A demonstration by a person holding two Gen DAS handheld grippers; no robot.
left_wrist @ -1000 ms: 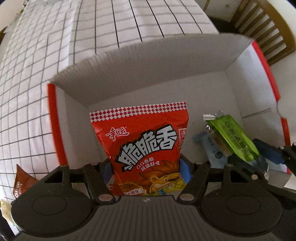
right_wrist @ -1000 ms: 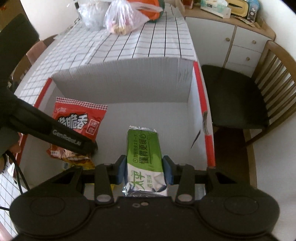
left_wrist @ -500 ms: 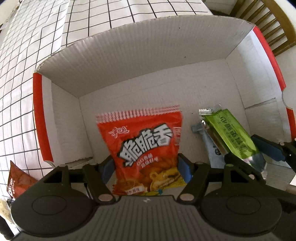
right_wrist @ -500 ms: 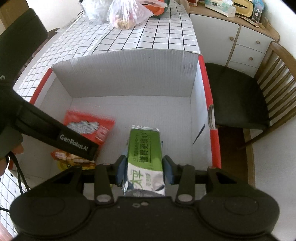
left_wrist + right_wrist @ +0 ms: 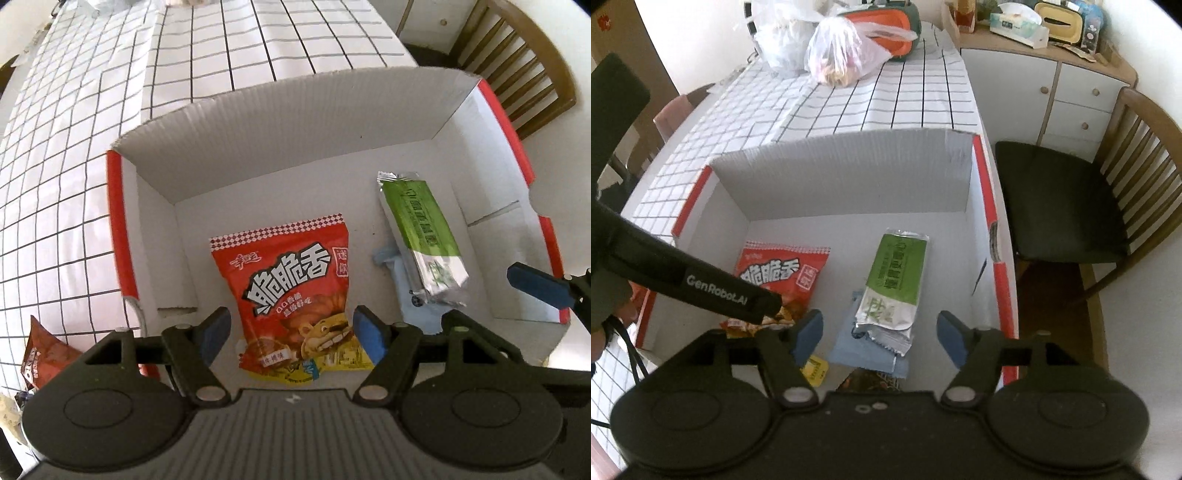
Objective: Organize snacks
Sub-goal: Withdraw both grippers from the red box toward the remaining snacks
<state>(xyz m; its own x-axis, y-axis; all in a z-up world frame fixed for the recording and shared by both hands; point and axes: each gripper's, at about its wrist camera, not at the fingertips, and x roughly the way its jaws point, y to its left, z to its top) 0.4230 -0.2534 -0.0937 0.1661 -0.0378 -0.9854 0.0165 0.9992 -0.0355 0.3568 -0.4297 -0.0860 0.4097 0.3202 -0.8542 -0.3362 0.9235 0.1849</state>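
A white cardboard box point(image 5: 332, 122) with red edges sits on the checked tablecloth; it also shows in the right wrist view point(image 5: 849, 177). A red snack bag point(image 5: 291, 280) lies flat in the box, also in the right wrist view point(image 5: 783, 273). A green and silver packet point(image 5: 421, 236) lies to its right on a pale blue packet point(image 5: 417, 302); both show in the right wrist view, the green packet point(image 5: 894, 284) over the blue one point(image 5: 864, 354). My left gripper point(image 5: 291, 332) is open above the red bag. My right gripper point(image 5: 879, 336) is open above the green packet.
A brown snack bag point(image 5: 40, 354) lies on the tablecloth left of the box. Plastic bags point(image 5: 842, 48) and an orange container sit at the table's far end. A wooden chair point(image 5: 1071, 206) stands right of the table, a cabinet point(image 5: 1052, 81) behind it.
Both grippers have opened and pulled back. The red bag and the green packet have dropped out of them and now lie flat in the box.
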